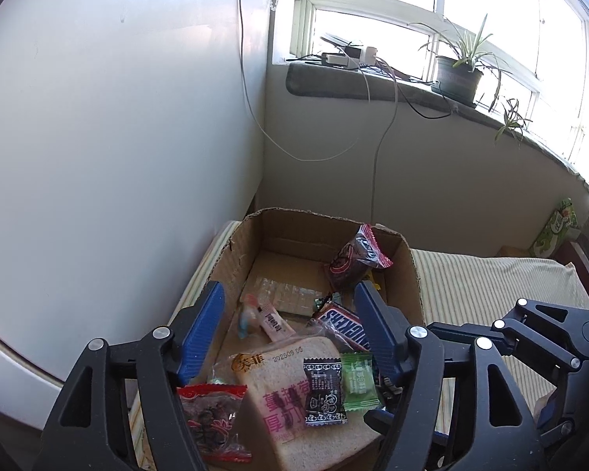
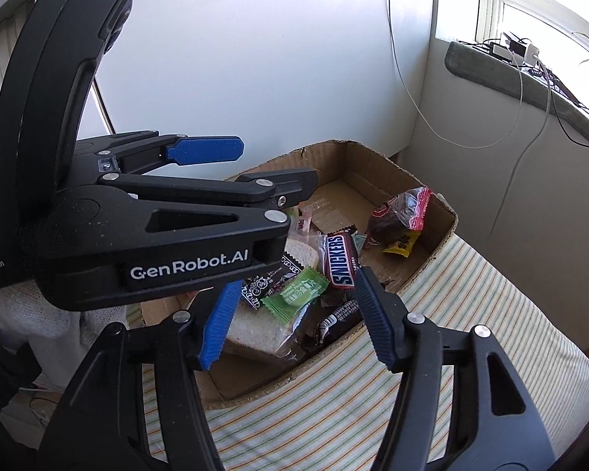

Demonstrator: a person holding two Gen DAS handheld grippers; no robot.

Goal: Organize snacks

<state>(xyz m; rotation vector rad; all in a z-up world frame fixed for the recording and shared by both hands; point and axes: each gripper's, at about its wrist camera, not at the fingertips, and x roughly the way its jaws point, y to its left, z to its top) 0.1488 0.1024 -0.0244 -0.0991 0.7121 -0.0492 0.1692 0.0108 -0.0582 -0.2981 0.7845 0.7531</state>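
Observation:
A cardboard box (image 1: 231, 251) (image 2: 443, 231) on a striped cloth holds several snacks: a wrapped bread slice (image 1: 294, 404) (image 2: 255, 325), a Snickers bar (image 1: 343, 327) (image 2: 339, 261), a green packet (image 1: 359, 380) (image 2: 296, 292), a black packet (image 1: 324, 390), a red-edged dark bag (image 1: 353, 259) (image 2: 398, 216) and a red packet (image 1: 212, 420). My left gripper (image 1: 290, 310) is open and empty above the box; it also shows in the right wrist view (image 2: 271, 165). My right gripper (image 2: 294, 314) is open and empty over the box's near side.
White walls stand behind and left of the box. A windowsill with a potted plant (image 1: 459, 74), a charger and hanging cables (image 1: 377, 157) runs at the back. The striped cloth (image 1: 483, 286) (image 2: 471, 333) extends right of the box. A green carton (image 1: 557, 231) stands far right.

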